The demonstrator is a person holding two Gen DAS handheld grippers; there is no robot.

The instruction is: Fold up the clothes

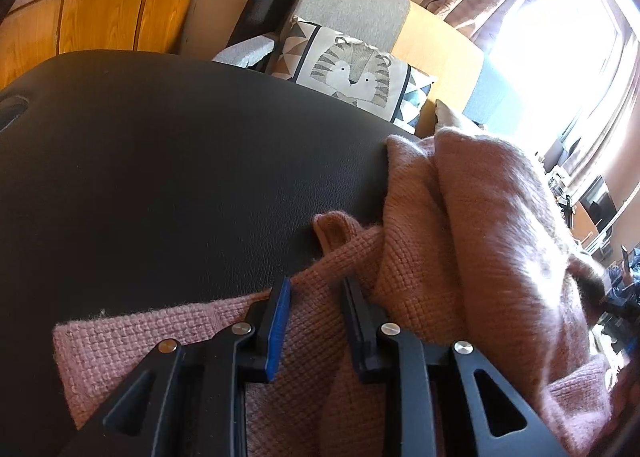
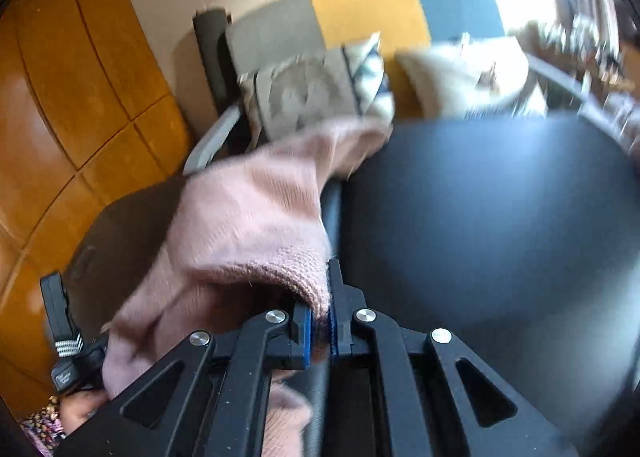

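Two grippers, one pink knit sweater (image 1: 460, 217), heaped on a black padded top (image 1: 160, 157).

Left gripper (image 1: 316, 297): jaws stand part open, a band of knit lying between them. Pads look close to the cloth on both sides, but I cannot tell whether they press it or merely straddle it. Sweater bulk rises to the right and far of this gripper; a flat strip runs out to the near left.

Right gripper (image 2: 320, 321): jaws nearly closed, pinching a ribbed hem edge. Cloth (image 2: 248, 225) trails away from the pads to the left and far, over the edge of the black top (image 2: 480, 217). Right-wrist view is motion-blurred, so detail beyond the pads is poor.

Key relation: the garment's long axis seems to run between the two grippers, left one at the near strip, right one at the hem. Judged step: spreading or tensioning before the first fold. The right hand has the sure grip, so it is better placed to lead the pull; the left grip needs confirming first.

Risk: loose knit may stretch or slip from the left pads.

Background: tiger cushion (image 1: 352, 73), wood panelling (image 1: 100, 9).
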